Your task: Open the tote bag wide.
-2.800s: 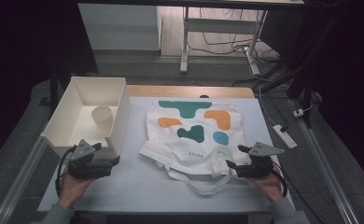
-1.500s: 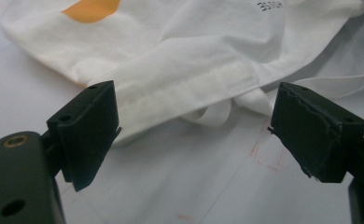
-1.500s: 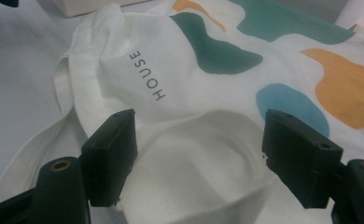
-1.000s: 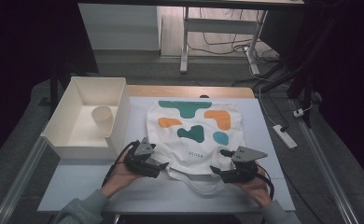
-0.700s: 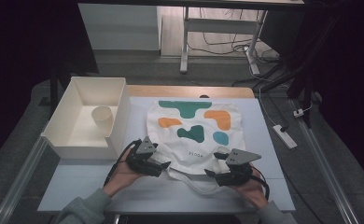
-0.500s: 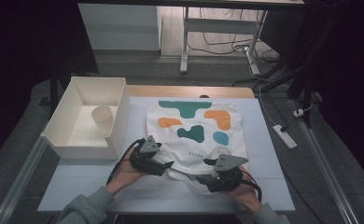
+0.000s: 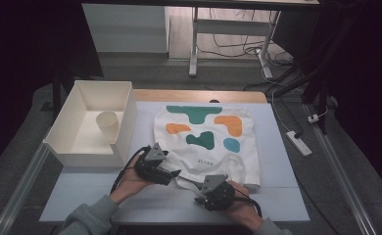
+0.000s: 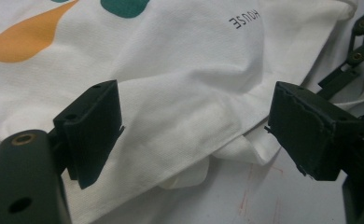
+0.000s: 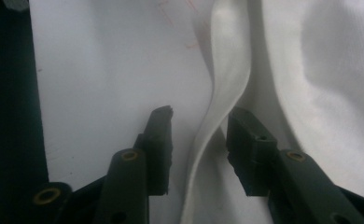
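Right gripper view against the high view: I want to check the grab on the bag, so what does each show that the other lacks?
Right gripper view: the bag's strap runs between the two black jaws, which have just been closing; gaps remain on both sides, so the pads do not press it yet.

High view: the whole tote bag with its green and orange blotches, the white box holding a paper cup, the left gripper at the bag's near left corner, and the right gripper.

Both: white bag cloth lying on the white table.
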{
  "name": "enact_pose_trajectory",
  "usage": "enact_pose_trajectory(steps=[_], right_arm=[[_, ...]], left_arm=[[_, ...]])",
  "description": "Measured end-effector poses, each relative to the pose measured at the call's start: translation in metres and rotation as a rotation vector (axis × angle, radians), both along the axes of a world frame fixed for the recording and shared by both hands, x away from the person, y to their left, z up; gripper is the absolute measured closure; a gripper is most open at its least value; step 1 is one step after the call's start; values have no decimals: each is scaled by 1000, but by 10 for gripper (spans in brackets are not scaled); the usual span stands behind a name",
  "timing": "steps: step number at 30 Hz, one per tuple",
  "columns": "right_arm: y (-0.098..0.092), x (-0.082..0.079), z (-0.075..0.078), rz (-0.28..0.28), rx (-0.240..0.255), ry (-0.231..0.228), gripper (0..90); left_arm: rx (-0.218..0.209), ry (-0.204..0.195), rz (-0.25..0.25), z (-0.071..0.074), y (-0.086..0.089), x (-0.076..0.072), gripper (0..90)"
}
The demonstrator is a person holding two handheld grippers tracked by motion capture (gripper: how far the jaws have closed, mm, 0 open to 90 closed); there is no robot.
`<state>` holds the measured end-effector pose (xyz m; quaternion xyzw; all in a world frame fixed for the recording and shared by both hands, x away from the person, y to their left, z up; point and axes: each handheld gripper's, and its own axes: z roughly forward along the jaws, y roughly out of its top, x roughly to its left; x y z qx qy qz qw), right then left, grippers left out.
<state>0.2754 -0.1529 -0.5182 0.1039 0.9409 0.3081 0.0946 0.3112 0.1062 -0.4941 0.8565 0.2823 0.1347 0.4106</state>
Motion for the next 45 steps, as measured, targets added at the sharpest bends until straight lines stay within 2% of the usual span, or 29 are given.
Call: enact_pose_trajectory(steps=[1,3,5,8,10,11,12,13,14,19,22,26,31,33,34,35,38,42,43,45], right_arm=[[-2,1,0,-2,1,18,719],[-2,-1,1,5,-17,-4,859],[-2,-2,2,11,-24,-20,875],[0,-6,19,44,4,-75,882],[-1,-6,24,43,22,-89,882],[-7,-1,39,8,70,-145,881],[-7,-1,39,8,70,-145,881],[-14,9,52,-38,106,-205,882],[-17,15,58,-61,124,-224,881],[-22,50,78,-127,164,-287,881],[-18,69,82,-147,176,-272,882],[-16,95,79,-179,207,-239,882],[-23,117,72,-229,227,-188,880],[-27,126,66,-254,237,-151,880],[-27,126,66,-254,237,-151,880],[-31,134,59,-278,234,-123,878],[-34,145,48,-297,224,-79,878],[-33,151,37,-301,189,-53,876],[-32,153,31,-299,166,-49,873],[-33,157,21,-307,151,-14,865]], left_arm=[[-5,1,5,0,0,0,180],[-7,1,5,1,1,0,181],[-7,1,3,0,0,1,182],[-3,1,2,0,1,0,182],[-4,-1,3,1,2,0,182],[-10,-6,4,2,4,-1,185],[-19,-8,3,4,6,-1,185],[-34,-6,7,5,8,-1,190],[-49,-5,13,6,10,0,192],[-44,-4,13,5,10,0,192],[-45,-5,14,5,9,0,191],[-42,-10,20,6,11,0,191],[-37,-5,27,4,10,1,192],[-28,-1,26,2,8,2,192],[-28,-1,26,2,8,2,193],[-23,1,24,1,6,3,193],[-16,-1,24,1,5,3,195],[-18,-1,27,1,5,3,197],[-20,0,27,1,5,3,197],[-19,1,28,1,5,3,198]])
